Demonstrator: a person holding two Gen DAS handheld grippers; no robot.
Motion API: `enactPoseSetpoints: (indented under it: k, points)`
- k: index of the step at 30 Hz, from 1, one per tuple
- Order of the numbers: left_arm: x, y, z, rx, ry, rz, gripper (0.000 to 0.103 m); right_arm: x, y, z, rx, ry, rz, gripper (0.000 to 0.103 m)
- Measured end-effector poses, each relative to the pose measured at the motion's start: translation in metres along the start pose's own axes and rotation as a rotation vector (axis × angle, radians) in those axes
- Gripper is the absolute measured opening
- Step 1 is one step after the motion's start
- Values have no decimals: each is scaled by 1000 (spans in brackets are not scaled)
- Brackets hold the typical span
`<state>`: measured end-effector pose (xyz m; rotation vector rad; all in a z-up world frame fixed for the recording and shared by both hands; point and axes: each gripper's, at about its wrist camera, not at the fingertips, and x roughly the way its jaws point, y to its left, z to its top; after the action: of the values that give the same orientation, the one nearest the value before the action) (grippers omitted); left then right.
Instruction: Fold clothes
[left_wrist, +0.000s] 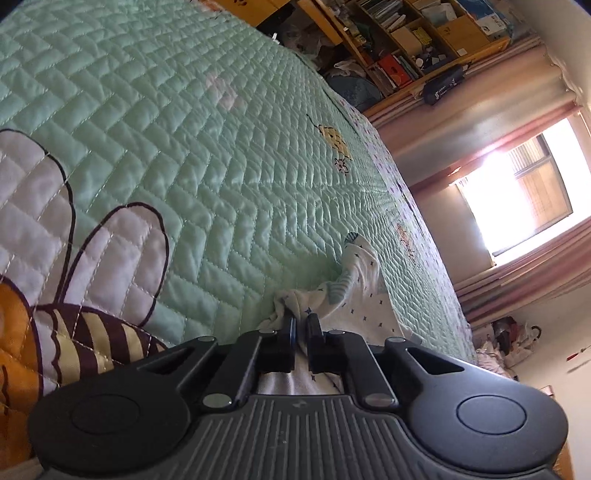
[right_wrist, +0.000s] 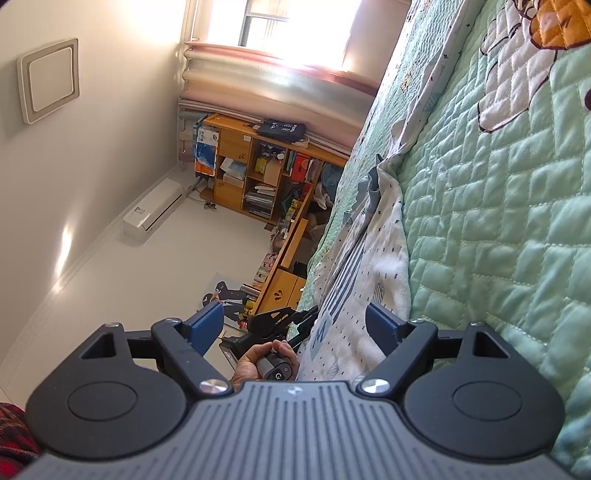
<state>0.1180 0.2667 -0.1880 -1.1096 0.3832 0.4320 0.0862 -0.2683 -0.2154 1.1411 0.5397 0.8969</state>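
A white garment (left_wrist: 365, 269) with small dark marks and grey-blue trim lies bunched on the green quilted bed cover (left_wrist: 184, 147). My left gripper (left_wrist: 301, 319) is shut on a bunched fold of it, and the cloth bulges out past the fingertips. In the right wrist view the same garment (right_wrist: 384, 251) stretches along the bed's edge (right_wrist: 498, 221). My right gripper (right_wrist: 295, 321) stands open, its blue pads (right_wrist: 207, 325) wide apart. One pad is over the cloth and the other is off the bed. A hand (right_wrist: 255, 363) holds the left gripper (right_wrist: 280, 321) at the garment's near end.
A bee picture (left_wrist: 74, 332) is stitched on the cover beside the left gripper. Wooden shelves (right_wrist: 258, 177) full of books and boxes stand beyond the bed. A bright window with pink curtains (left_wrist: 517, 192) is behind. An air conditioner (right_wrist: 153, 212) hangs on the wall.
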Motion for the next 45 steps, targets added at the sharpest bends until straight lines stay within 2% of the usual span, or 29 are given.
enactPoseSetpoints:
  k: [4, 5, 8, 9, 10, 13, 15, 17, 18, 19, 24, 29, 32, 34, 36, 37, 42, 45]
  points:
    - [-14, -11, 3, 25, 36, 3, 25, 1, 1, 0, 0, -1, 0, 84]
    - [-19, -17, 4, 31, 34, -9, 25, 1, 1, 0, 0, -2, 0, 84]
    - [-30, -43, 15, 106, -26, -63, 25, 1, 0, 0, 3, -5, 5, 84]
    - [-28, -54, 20, 146, -35, -72, 30, 1, 0, 0, 5, -6, 9, 84]
    - [-21, -63, 27, 188, -25, -75, 39, 1, -1, 0, 5, -6, 12, 84]
    - [22, -72, 52, 197, 77, -46, 40, 1, -4, 0, 11, -7, 26, 84]
    - [50, -74, 65, 227, 126, 19, 42, 1, -8, 1, 25, -12, 41, 84]
    - [69, -77, 77, 266, 128, 92, 42, 2, -11, 2, 44, -17, 55, 84]
    - [74, -78, 82, 277, 115, 105, 47, 2, -12, 3, 53, -19, 61, 84]
    - [78, -78, 87, 285, 108, 105, 55, 3, -13, 3, 59, -22, 67, 84]
    - [97, -88, 93, 339, 130, 67, 60, 5, -17, 4, 59, -24, 81, 84]
    - [114, -99, 91, 386, 209, 5, 56, 5, -18, 4, 62, -27, 89, 84]
    - [123, -106, 86, 442, 241, 25, 46, 4, -20, 2, 63, -28, 94, 84]
    - [129, -111, 83, 494, 249, 56, 28, 4, -21, 2, 60, -29, 96, 84]
    - [135, -117, 81, 544, 255, 82, 20, 4, -21, 2, 61, -29, 98, 84]
    - [137, -121, 81, 571, 257, 93, 11, 4, -21, 2, 61, -29, 98, 84]
    - [149, -154, 76, 816, 253, 152, 5, 6, -20, 2, 60, -29, 99, 84]
    - [150, -164, 78, 902, 229, 180, 3, 6, -20, 2, 62, -29, 99, 84]
